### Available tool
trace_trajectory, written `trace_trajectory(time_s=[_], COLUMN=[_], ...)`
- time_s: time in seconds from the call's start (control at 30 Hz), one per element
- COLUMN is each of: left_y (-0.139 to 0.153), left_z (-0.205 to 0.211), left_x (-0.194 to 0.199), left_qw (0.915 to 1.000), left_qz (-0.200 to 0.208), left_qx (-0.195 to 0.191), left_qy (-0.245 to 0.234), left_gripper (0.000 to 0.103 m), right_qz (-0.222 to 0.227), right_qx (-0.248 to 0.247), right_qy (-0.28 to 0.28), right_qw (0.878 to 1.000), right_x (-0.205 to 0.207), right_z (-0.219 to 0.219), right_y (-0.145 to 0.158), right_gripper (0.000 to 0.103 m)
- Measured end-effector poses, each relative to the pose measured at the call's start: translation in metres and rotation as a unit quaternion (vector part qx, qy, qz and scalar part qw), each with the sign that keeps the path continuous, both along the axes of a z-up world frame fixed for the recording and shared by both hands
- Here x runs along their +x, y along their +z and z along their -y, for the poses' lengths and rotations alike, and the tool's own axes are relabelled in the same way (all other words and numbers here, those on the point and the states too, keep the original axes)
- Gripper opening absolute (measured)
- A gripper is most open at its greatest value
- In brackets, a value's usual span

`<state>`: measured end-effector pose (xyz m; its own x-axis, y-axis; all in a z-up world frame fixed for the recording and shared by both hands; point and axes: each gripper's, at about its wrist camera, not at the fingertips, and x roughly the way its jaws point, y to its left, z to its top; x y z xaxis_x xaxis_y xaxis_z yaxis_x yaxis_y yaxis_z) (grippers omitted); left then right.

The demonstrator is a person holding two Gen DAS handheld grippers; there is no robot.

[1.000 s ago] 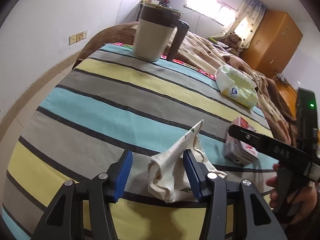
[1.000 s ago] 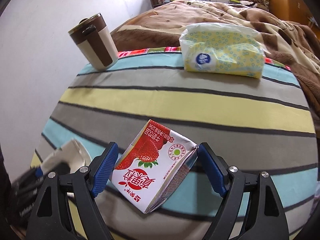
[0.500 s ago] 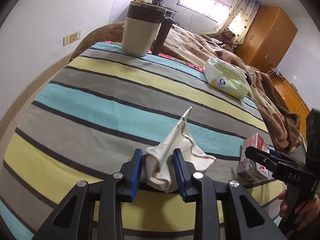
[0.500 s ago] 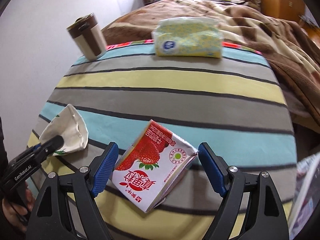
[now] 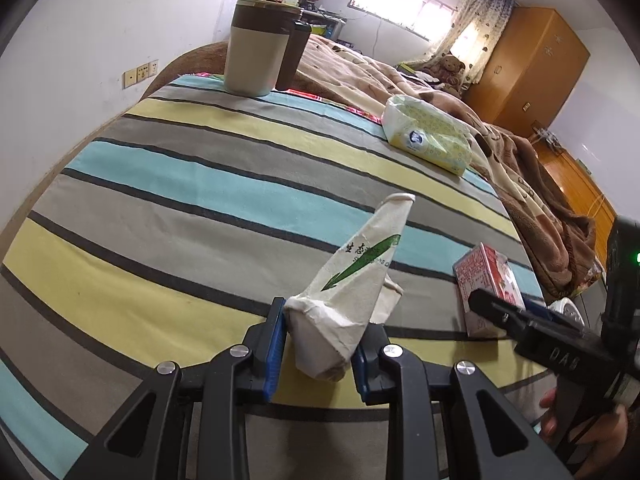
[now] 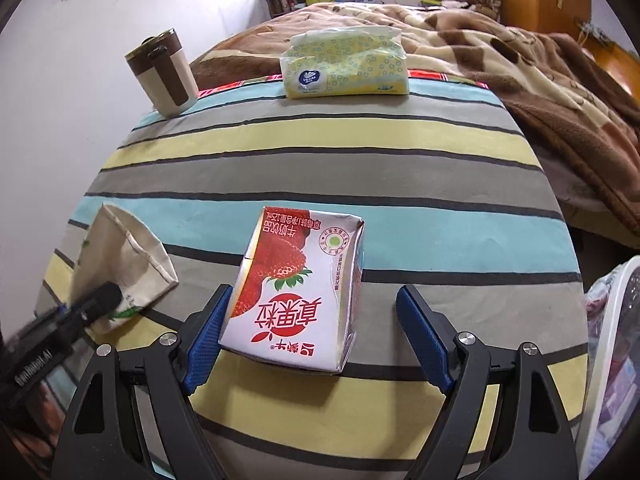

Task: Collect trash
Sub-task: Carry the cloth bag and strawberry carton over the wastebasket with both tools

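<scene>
My left gripper (image 5: 318, 340) is shut on a crushed white paper cup (image 5: 348, 292) with a green mark, held just above the striped cloth. The cup also shows in the right wrist view (image 6: 120, 268), at the left with the left gripper's finger on it. A red strawberry milk carton (image 6: 296, 288) sits on the cloth between the jaws of my right gripper (image 6: 316, 336), which is open; the left pad is close to the carton, the right pad stands apart. The carton shows in the left wrist view (image 5: 488, 280), partly behind the right gripper.
A brown and cream lidded mug (image 5: 256, 48) stands at the far left edge of the striped table (image 5: 200, 184). A yellow tissue pack (image 6: 344, 64) lies at the far edge. A bed with a brown blanket (image 6: 520, 64) lies beyond. A white bin rim (image 6: 604, 360) shows at right.
My left gripper closed tighter on the paper cup and lifted it. The carton turned from tilted to sitting flatter between the open right jaws, and the right gripper drew back.
</scene>
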<state>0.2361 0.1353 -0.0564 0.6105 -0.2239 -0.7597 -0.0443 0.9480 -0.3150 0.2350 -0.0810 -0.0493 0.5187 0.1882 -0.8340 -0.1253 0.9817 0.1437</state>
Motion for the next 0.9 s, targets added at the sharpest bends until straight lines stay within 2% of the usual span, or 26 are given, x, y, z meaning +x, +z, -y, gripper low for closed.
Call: trace_trajectory(time_s=[0.1, 0.2, 0.43, 0.6, 0.9], left_y=[0.0, 0.0, 0.002, 0.009, 0.038], left_z=[0.003, 0.011, 0.024, 0.037, 0.076], left_x=[0.003, 0.002, -0.001, -0.011, -0.035], left_qw=[1.0, 0.9998, 0.9992, 0.9989, 0.9963], left_qz=[-0.004, -0.006, -0.004, 0.007, 0.045], left_qx=[-0.003, 0.016, 0.022, 0.009, 0.016], left_qy=[-0.005, -0.012, -0.034, -0.045, -0.071], left_gripper=[0.029, 0.029, 0.028, 0.026, 0.026], right_qz=[0.01, 0.021, 0.033, 0.06, 0.096], right_qx=[-0.014, -0.009, 0.017, 0.034, 0.05], right_qy=[0.005, 0.012, -0.009, -0.017, -0.036], right_qw=[1.0, 1.0, 0.999, 0.997, 0.993], right_x=[-0.003, -0.007, -0.017, -0.032, -0.059], right_z=[-0.001, 0.003, 0.019, 0.033, 0.063], right_y=[-0.001, 0.002, 0.007, 0.021, 0.043], right_gripper=[0.081, 0.061, 0.06, 0.06, 0.06])
